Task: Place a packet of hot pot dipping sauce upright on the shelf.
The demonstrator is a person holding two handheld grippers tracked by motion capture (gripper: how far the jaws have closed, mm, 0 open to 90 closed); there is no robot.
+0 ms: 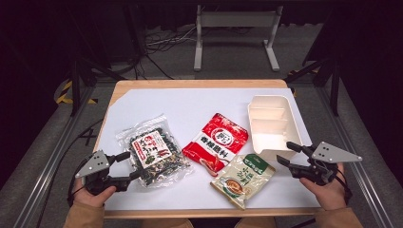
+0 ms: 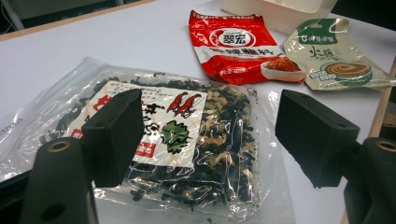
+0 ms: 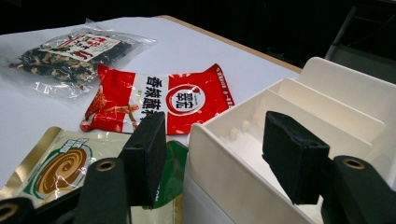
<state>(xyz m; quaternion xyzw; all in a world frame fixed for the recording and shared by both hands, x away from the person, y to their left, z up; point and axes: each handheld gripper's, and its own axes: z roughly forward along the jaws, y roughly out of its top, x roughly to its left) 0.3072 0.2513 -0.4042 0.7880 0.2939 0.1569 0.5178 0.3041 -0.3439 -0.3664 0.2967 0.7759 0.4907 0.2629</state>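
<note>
- So, nearest the person, the left claw (image 1: 129, 167) sits spread wide with nothing gripped, low at the near-left part of the worktop (image 1: 190, 102).
- Right in front of it, between and under its jaws in the left gripper view, lies the clear bag of dried dark greens (image 2: 187, 140), flat on the white surface.
- Over on the other side, the right claw (image 1: 287, 154) is also released, jaws parted and holding nothing.
- Its jaws sit on either side of the near wall of the cream divided box (image 3: 299, 140); I can't tell if they touch it.
- Just beside that claw, toward the middle, is the green-and-beige sauce packet (image 1: 243, 178), lying flat, its top corner tucked against the box.
- A bit farther out, the red seasoning pouch (image 1: 216, 142) lies between the greens bag and the box, touching the beige packet's edge.
- Beyond the worktop there's a grey metal stand (image 1: 235, 35) on the floor.
</note>
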